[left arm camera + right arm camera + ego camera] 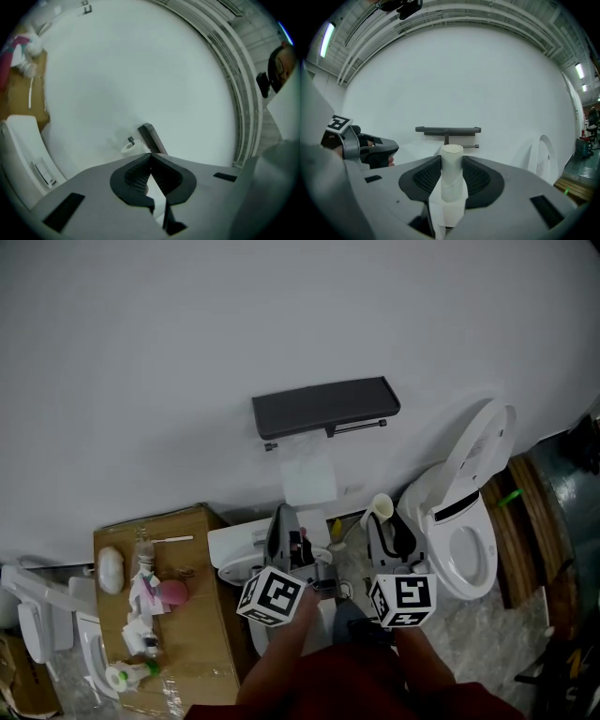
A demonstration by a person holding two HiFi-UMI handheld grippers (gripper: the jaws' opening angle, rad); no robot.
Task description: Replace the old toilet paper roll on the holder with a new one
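Leftmost, against the white wall (187, 352), a cardboard box (192, 624) is seen from the head view, with a pink object (172, 592) and other small clutter laid on its top. Beside the box, the left gripper (284, 515) is held out towards the wall; in the left gripper view its jaws are pressed together at the tips (150, 154), and nothing is caught between them. Above and between the two grippers, a dark holder (325, 407) is mounted on the wall, with a thin rod (356, 427) running under it and a white piece of paper (309, 476) just below. Whether that paper hangs from the rod cannot be told. To the right, the right gripper (384, 521) is clamped on an empty cardboard tube (382, 506). In the right gripper view the tube (452, 176) stands upright between the ribbed pads (429, 180), which are pressed against its sides, and the holder is seen behind it, well apart. Farthest right, a white toilet (469, 563) is shown with its lid (483, 451) raised.
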